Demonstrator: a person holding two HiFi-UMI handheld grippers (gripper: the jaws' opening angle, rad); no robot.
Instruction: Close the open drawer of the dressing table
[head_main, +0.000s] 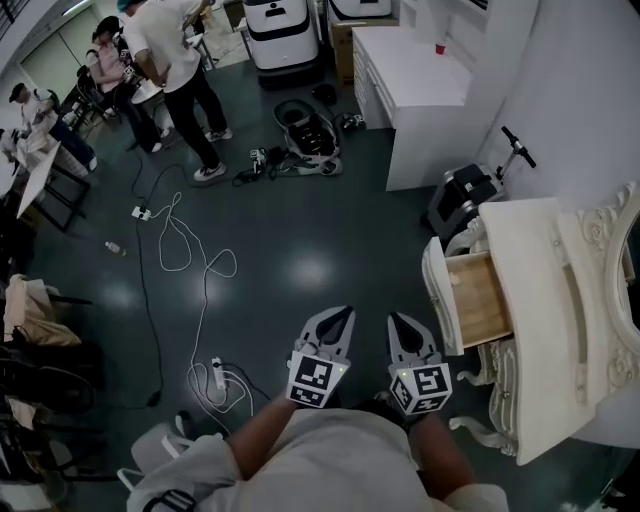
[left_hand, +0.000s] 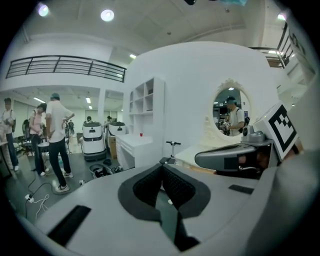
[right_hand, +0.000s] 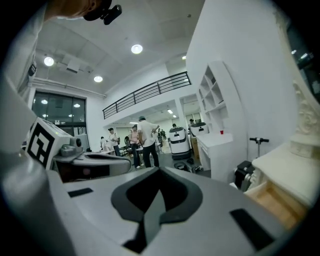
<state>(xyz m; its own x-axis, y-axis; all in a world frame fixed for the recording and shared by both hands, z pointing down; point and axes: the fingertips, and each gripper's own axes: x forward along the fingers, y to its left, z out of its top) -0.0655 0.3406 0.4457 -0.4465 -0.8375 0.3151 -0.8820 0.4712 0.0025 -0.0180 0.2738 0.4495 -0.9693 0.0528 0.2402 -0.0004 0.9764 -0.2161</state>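
left gripper closed | right gripper closed | drawer open | square markers

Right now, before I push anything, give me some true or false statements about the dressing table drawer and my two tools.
1. The drawer of the dressing table stands pulled out. True.
2. The right tool is pressing on the drawer. False: it hangs over the floor, apart from the drawer.
3. The left tool and the right tool are both shut with nothing between their jaws. True.
4. The drawer is packed with clothes. False: the wooden inside that shows looks bare.
5. A white cable lies on the floor. True.
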